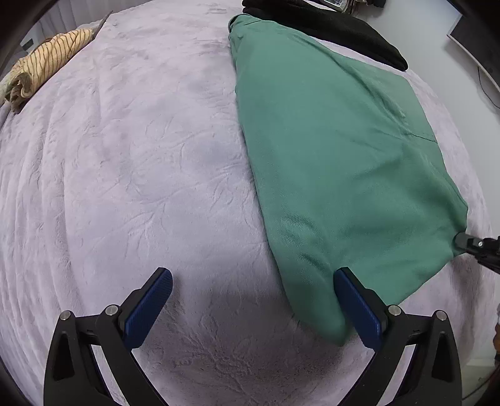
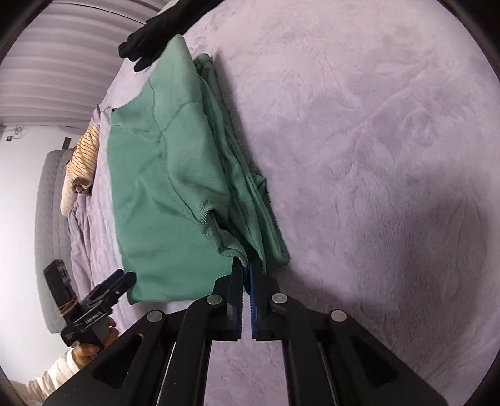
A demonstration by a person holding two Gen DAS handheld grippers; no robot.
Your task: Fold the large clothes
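Observation:
A green sweatshirt lies folded in a long flat shape on the lilac bed cover. My left gripper is open and empty, just above the cover at the sweatshirt's near corner; its right finger touches the cloth edge. My right gripper is shut on the sweatshirt at a corner where several layers and a cuff meet. The right gripper also shows in the left wrist view at the far corner. The left gripper shows in the right wrist view, beside the cloth.
A black garment lies past the sweatshirt's far end. A striped tan garment lies rolled near the bed's far side, by a grey headboard. A wall and cables are at the right.

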